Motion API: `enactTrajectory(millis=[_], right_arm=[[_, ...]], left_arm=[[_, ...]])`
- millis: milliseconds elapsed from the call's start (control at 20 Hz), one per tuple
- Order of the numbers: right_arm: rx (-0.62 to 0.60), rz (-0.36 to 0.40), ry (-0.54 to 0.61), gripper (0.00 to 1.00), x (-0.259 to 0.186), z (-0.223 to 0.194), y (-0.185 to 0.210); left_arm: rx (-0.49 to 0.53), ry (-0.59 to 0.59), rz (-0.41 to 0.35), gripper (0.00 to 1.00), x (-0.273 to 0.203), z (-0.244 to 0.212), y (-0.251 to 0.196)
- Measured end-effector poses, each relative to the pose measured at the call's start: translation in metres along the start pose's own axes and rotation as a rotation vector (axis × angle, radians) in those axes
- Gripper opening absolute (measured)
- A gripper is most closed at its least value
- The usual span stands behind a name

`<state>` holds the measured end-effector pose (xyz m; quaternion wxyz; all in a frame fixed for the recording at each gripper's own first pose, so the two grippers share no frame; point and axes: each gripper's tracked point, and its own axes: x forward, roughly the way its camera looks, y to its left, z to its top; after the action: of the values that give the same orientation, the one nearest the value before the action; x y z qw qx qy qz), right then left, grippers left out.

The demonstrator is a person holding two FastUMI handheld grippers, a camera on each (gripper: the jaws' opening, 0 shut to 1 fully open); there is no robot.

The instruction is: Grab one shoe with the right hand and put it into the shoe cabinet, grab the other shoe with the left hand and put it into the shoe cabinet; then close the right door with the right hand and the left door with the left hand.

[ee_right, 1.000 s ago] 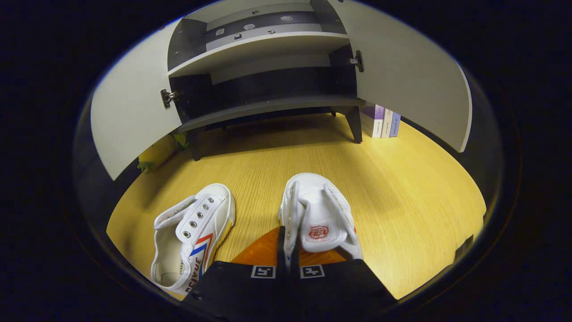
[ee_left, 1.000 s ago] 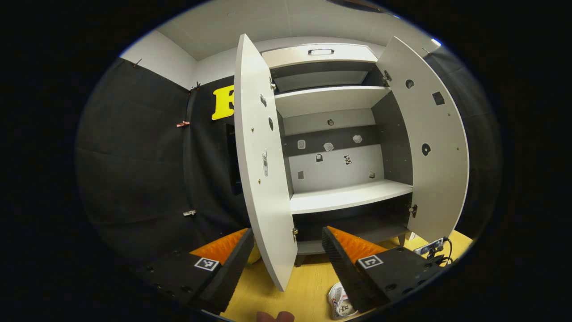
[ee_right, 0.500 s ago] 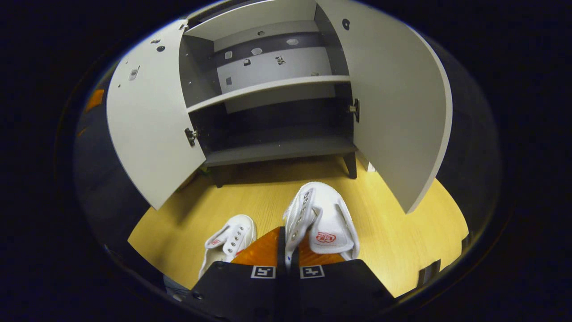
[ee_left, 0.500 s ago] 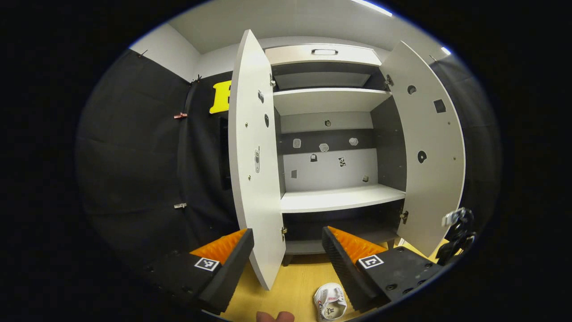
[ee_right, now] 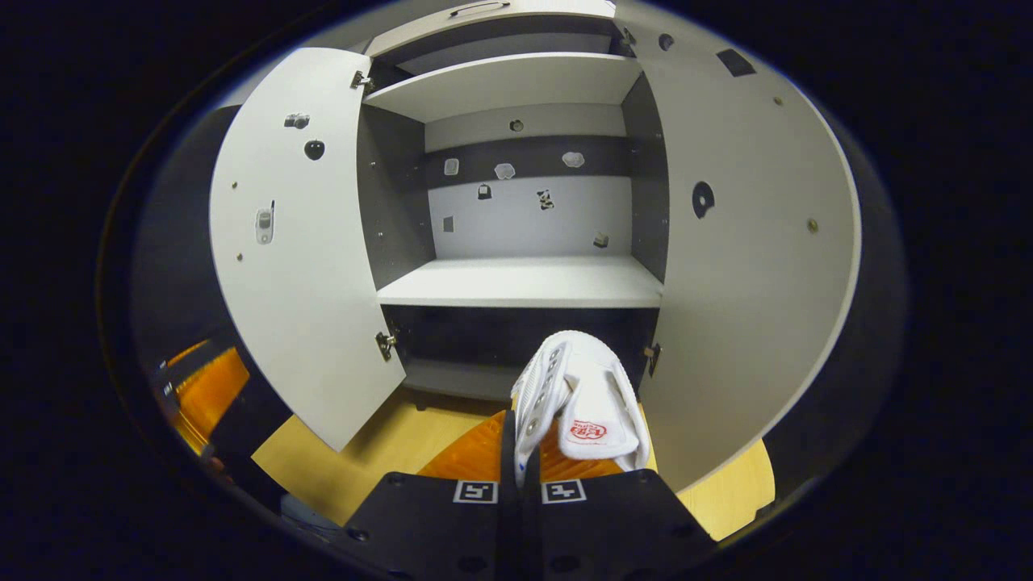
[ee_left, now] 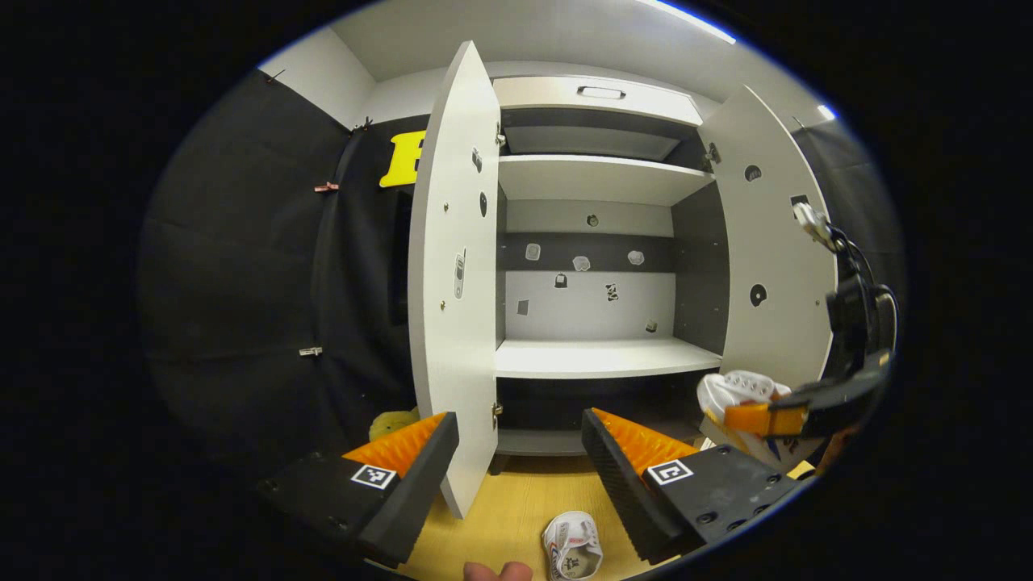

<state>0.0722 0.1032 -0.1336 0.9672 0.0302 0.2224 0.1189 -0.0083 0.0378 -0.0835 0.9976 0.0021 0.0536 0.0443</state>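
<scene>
While both of its pale doors stand swung wide, the shoe cabinet [ee_right: 524, 282] shows a light middle shelf, a higher shelf above it and a dark bottom compartment just over the yellow wooden floor [ee_left: 516, 516]. Its left door [ee_left: 453, 274] is seen nearly edge-on in the left gripper view, and its right door [ee_right: 750, 266] curves across the right of the right gripper view. In front of the cabinet's lower opening, off the floor, the right gripper [ee_right: 520, 452] has its jaws closed on the side wall of a white canvas shoe [ee_right: 577, 399], whose toe points toward the dark bottom compartment and whose tongue with a red stamp faces up. From the left gripper view, that same shoe [ee_left: 738, 391] appears beside the cabinet's right door, level with the edge of the middle shelf. Before the cabinet's left door, the left gripper [ee_left: 516, 440] hovers with jaws spread apart and nothing between them. Below the cabinet front, on the floor, lies the other white shoe [ee_left: 571, 549], partly cut off at the view's lower edge. Close to the cabinet's left foot sits a small yellow plush-like object [ee_left: 394, 421], too hidden to identify.
</scene>
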Motion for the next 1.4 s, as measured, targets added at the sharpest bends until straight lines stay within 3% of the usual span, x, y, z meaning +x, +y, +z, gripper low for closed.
enactTrajectory(millis=[350,650,850,1100,1400], right_arm=[[-0.055,-0.009,-0.038,0.05,0.085,0.096,-0.006],[-0.096,-0.036,-0.022,0.05,0.18,0.146,-0.019],[-0.167,-0.078,0.009,0.05,0.242,0.154,-0.032],[-0.159,-0.104,0.097,0.05,0.308,0.135,-0.044],[-0.26,-0.142,0.137,0.05,0.35,0.121,-0.049]], left_arm=[[0.024,-0.02,-0.031,0.97,0.017,0.003,-0.005],[0.015,-0.015,-0.054,0.97,0.031,0.0,-0.01],[0.004,-0.004,-0.051,0.97,0.041,-0.004,-0.006],[-0.003,0.009,-0.041,0.97,0.048,-0.01,-0.001],[-0.003,0.026,-0.029,0.98,0.047,-0.02,0.004]])
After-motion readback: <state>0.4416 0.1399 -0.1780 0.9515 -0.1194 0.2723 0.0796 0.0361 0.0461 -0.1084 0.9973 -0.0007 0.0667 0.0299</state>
